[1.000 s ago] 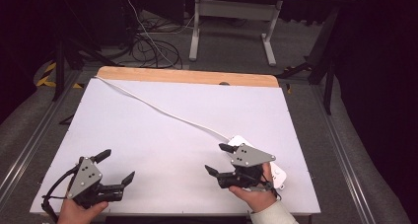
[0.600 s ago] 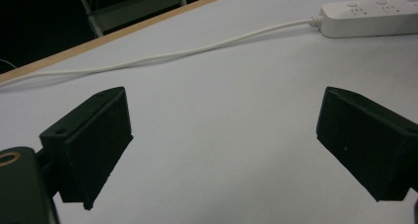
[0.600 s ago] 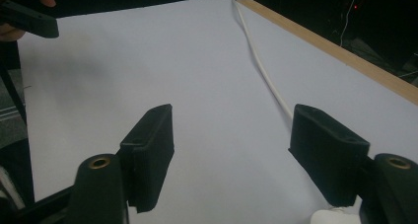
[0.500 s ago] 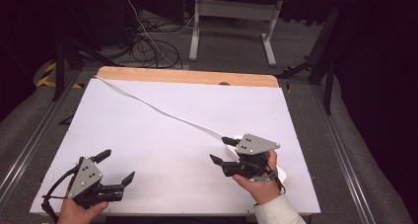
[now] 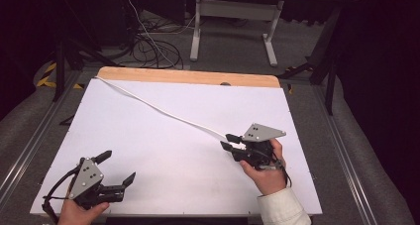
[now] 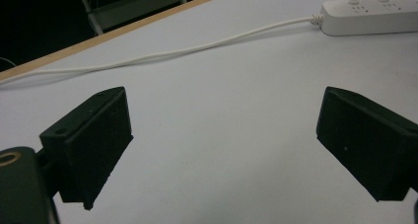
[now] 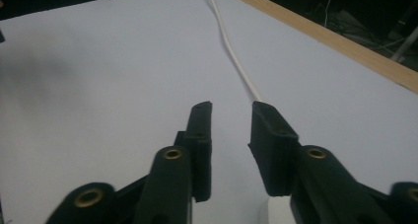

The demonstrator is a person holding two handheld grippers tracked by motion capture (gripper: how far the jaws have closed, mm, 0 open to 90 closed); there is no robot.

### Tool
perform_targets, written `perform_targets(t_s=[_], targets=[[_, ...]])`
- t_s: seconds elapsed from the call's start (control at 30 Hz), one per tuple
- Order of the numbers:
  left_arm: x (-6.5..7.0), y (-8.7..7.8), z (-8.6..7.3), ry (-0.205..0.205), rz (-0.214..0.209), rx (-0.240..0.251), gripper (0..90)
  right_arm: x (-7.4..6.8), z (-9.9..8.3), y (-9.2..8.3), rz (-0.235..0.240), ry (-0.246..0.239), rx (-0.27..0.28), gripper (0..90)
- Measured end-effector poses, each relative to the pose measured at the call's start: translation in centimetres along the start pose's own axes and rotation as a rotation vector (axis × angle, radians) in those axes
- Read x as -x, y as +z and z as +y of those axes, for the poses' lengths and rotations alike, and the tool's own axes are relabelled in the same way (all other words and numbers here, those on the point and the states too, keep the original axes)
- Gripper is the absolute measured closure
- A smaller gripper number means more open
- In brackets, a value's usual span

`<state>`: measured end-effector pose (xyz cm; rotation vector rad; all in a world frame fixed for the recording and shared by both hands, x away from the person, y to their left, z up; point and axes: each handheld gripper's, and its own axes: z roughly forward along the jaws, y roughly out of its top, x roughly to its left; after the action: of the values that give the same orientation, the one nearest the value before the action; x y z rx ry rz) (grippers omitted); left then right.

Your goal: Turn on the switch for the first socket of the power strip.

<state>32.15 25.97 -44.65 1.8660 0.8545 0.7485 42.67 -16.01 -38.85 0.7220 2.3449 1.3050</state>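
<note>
Left gripper (image 5: pixel 118 166) jaws wide apart, empty; right gripper (image 5: pixel 226 141) jaws slightly parted beside white cord (image 5: pixel 163 112), above power strip (image 6: pixel 369 17).

Dim room, grey floor (image 5: pixel 317 51), tangled cables (image 5: pixel 148 49), metal-legged stand (image 5: pixel 233 22) beyond.

Three views, one table (image 5: pixel 148 136)

High view looked down; both gripper views skimmed low, sharing the white cord (image 5: pixel 163 113) toward its far edge.
</note>
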Motion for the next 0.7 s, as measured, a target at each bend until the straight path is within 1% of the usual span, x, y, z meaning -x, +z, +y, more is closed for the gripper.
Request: perform_targets(t_s=[0.07, 0.17, 0.2, 0.23, 0.3, 0.37, 0.5, 0.7], targets=[[0.0, 0.0, 0.0, 0.000, 0.001, 0.000, 7.2, 0.6, 0.1, 0.2, -0.005, 0.019, -0.021, 79.5], [0.0, 0.0, 0.0, 0.001, 0.002, 0.000, 7.2, 1.5, 0.1, 0.6, -0.037, 0.045, -0.053, 88.7], [0.0, 0.0, 0.0, 0.001, 0.001, 0.000, 7.2, 1.8, 0.1, 0.7, -0.054, 0.053, -0.061, 90.0], [0.0, 0.0, 0.0, 0.001, 0.001, 0.000, 7.2, 2.1, 0.0, 0.8, -0.067, 0.065, -0.066, 90.0], [0.0, 0.0, 0.0, 0.001, 0.001, -0.001, 7.2, 2.8, -0.1, 1.0, -0.078, 0.099, -0.075, 90.0], [0.0, 0.0, 0.0, 0.000, 0.000, -0.002, 7.2, 3.3, -0.3, 1.1, -0.107, 0.129, -0.093, 90.0], [0.0, 0.0, 0.0, 0.000, -0.001, -0.004, 7.2, 4.2, -0.8, 1.4, -0.145, 0.146, -0.145, 90.0], [0.0, 0.0, 0.0, 0.000, 0.001, -0.004, 7.2, 5.1, -1.3, 1.9, -0.171, 0.166, -0.213, 90.0]])
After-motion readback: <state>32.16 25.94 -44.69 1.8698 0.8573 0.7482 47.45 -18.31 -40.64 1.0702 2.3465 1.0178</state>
